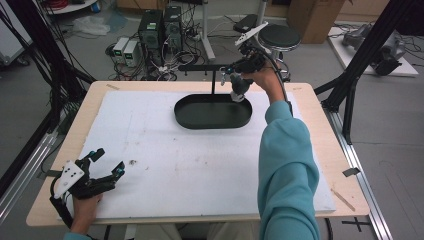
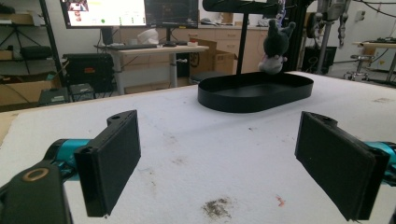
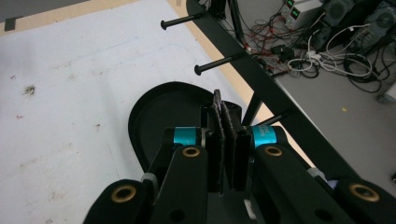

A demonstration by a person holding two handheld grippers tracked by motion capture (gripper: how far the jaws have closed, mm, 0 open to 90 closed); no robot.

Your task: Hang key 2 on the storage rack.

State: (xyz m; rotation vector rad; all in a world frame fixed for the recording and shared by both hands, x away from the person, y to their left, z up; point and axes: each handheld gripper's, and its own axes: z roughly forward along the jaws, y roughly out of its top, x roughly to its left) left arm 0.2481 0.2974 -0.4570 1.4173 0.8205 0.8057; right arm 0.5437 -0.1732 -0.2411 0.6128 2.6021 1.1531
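A small dark plush toy (image 1: 239, 88) with a pale belly hangs above the far right end of a black oval tray (image 1: 212, 127). My right gripper (image 1: 235, 72) is shut on the toy's top, close to the black stand's crossbar (image 1: 200, 67). In the right gripper view the jaws (image 3: 227, 135) press flat on a thin dark strip, beside the bar's pegs (image 3: 217, 63). The left gripper view shows the toy (image 2: 275, 46) dangling beside the stand's pole (image 2: 243, 42). My left gripper (image 1: 109, 160) rests open at the near left, nothing between its pads (image 2: 114, 158).
A white foam mat (image 1: 190, 165) covers the wooden table (image 1: 320, 130), with a few dirt marks (image 1: 133, 162) near the left gripper. Beyond the far edge are computers and cables (image 1: 160, 30), a round stool (image 1: 279, 36) and black frame posts (image 1: 365, 55).
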